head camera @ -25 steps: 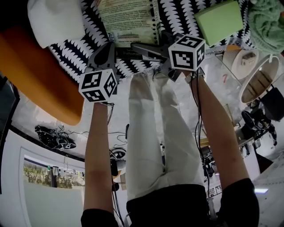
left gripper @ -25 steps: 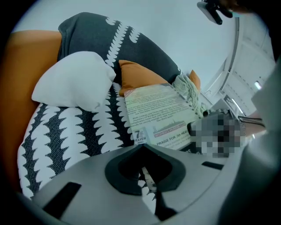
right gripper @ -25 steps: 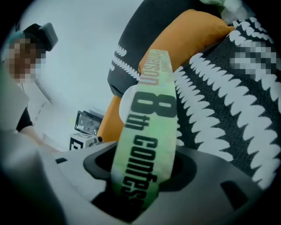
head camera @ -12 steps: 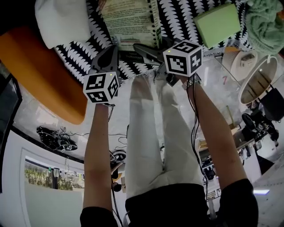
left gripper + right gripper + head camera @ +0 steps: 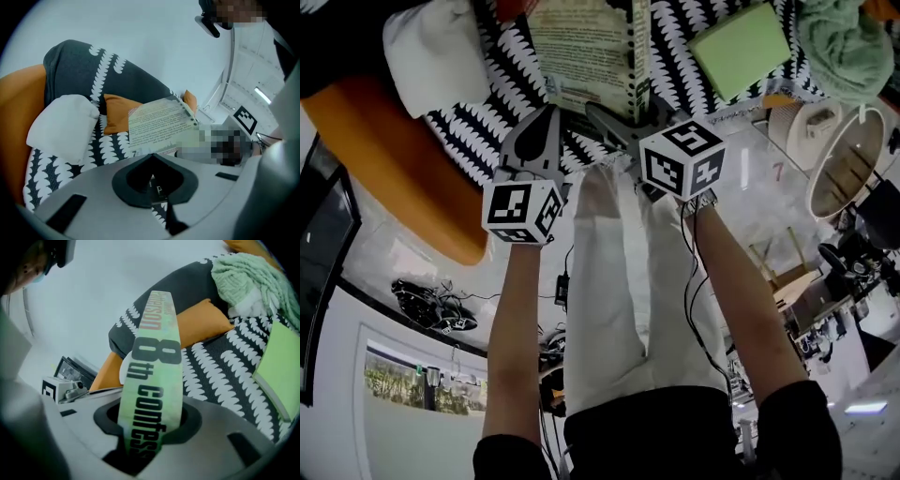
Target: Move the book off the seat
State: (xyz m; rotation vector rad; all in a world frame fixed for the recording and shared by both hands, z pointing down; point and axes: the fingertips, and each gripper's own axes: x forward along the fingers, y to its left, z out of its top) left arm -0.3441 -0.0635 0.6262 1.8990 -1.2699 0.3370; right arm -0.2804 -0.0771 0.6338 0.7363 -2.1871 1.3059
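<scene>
book (image 5: 581, 47) is over the black-and-white patterned seat cover (image 5: 694, 28), near end up. right gripper (image 5: 611, 122) is clamped on its spine; jaws have just been closing with the spine between them. left gripper (image 5: 546, 114) has its jaws pressed together, tips at the book's near left corner; can't tell if they touch it. white pillow (image 5: 431, 52) sits to the left, green pad (image 5: 741, 47) to the right.

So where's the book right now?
Top centre of the head view: the book is clamped by its spine in the right claw, over the patterned seat.
</scene>
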